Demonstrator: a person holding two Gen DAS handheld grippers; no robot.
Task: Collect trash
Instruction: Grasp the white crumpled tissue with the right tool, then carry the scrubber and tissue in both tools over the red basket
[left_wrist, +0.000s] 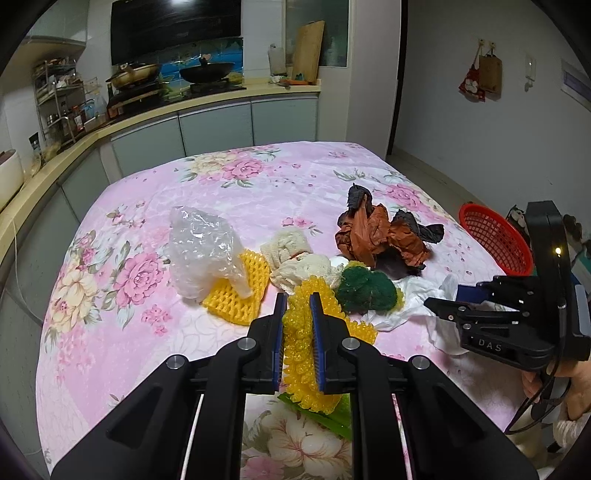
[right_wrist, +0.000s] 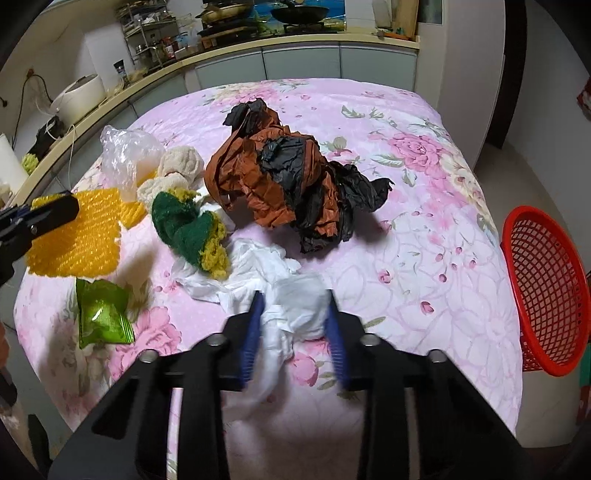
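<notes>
White tissue (right_wrist: 295, 306) prob. btwn right fingers (right_wrist: 255, 332)

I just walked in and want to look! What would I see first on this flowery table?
First, a heap of trash in the middle of the pink flowered tablecloth, with a big crumpled orange and black bag at the back. The left gripper squeezes a bumpy yellow foam net, the right gripper is at the white tissue, and a red basket waits at the table's right edge.

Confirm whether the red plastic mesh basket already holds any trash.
No: in the right wrist view the red plastic mesh basket beside the floral-covered table shows only its bare lattice inside.
</notes>
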